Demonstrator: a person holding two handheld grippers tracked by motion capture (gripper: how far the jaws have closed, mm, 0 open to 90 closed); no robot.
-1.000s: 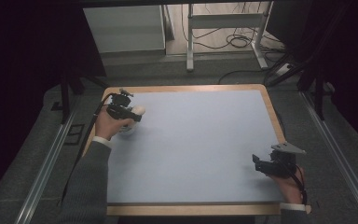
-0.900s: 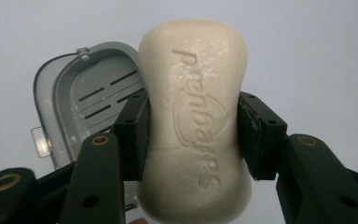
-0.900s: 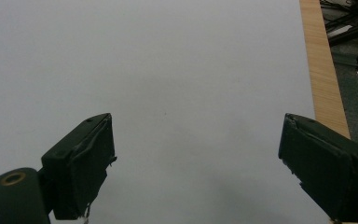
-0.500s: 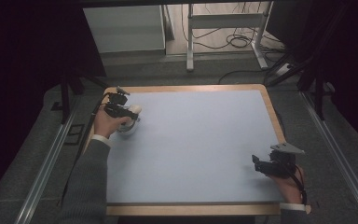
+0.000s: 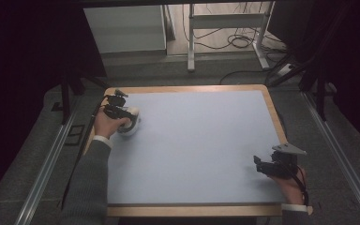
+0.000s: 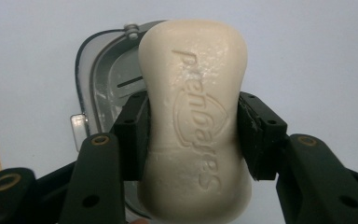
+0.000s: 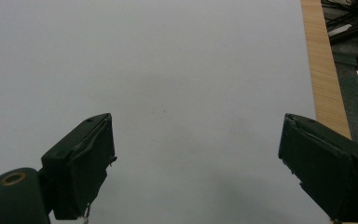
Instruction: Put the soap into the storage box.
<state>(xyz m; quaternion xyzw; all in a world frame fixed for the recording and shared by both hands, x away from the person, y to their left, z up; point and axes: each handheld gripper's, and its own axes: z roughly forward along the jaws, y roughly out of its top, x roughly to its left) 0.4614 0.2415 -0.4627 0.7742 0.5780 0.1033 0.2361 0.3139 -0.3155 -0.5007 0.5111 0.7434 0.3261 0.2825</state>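
High view: I've got the left gripper up near the table's far-left corner, forearm in a grey sleeve stretched fwd from the bottom edge, hand wrapped round the grip. Its jaws sit over a pale soap dish, w/ a cream soap bar just visible at the tips. Right gripper is well apart, near the right edge toward the near corner, hand low behind it, jaws pointing left across the bare blue-grey top. Left gripper view: jaws closed onto the soap bar, pads pressing both long sides around its middle; the bar stands lengthwise along the jaws, embossed lettering facing me. Behind and below it is the soap dish, clear w/ a dark rim; can't tell if the bar touches it. Right gripper view: right gripper spread wide, nothing between the pads, plain table surface ahead, wood edge strip at right.
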